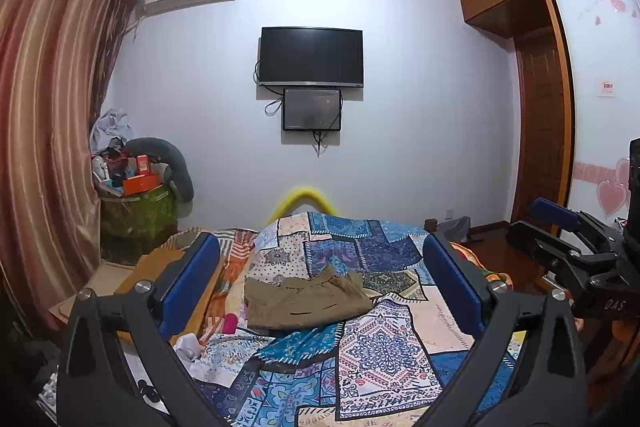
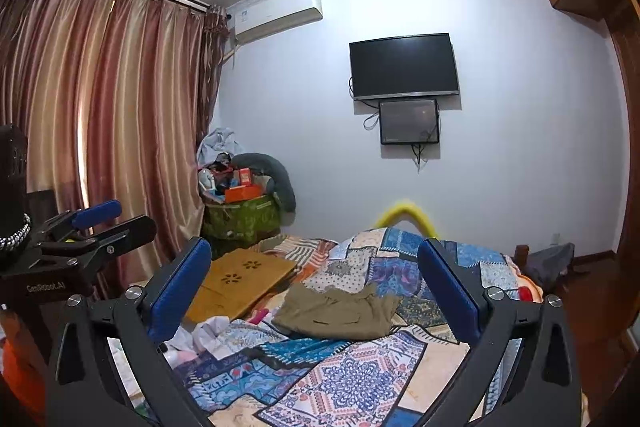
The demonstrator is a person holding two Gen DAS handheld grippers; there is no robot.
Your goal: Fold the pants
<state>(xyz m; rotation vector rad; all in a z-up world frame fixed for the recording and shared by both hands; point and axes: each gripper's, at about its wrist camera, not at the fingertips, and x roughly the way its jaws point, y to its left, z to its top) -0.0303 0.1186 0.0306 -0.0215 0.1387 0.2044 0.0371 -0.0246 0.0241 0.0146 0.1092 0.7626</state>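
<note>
Olive-khaki pants (image 1: 306, 301) lie folded into a compact bundle on the patchwork bedspread (image 1: 376, 351), also seen in the right wrist view (image 2: 338, 311). My left gripper (image 1: 320, 263) is open and empty, held back from and above the pants. My right gripper (image 2: 314, 267) is open and empty too, also back from the pants. The right gripper shows at the right edge of the left wrist view (image 1: 560, 227); the left gripper shows at the left of the right wrist view (image 2: 104, 219).
A wooden lap board (image 2: 236, 283) lies on the bed's left side. White cloth (image 2: 208, 333) and a pink item (image 1: 230, 323) lie near it. A cluttered green box (image 2: 240, 215) stands by the curtain (image 2: 100, 131). A TV (image 1: 311, 57) hangs on the far wall.
</note>
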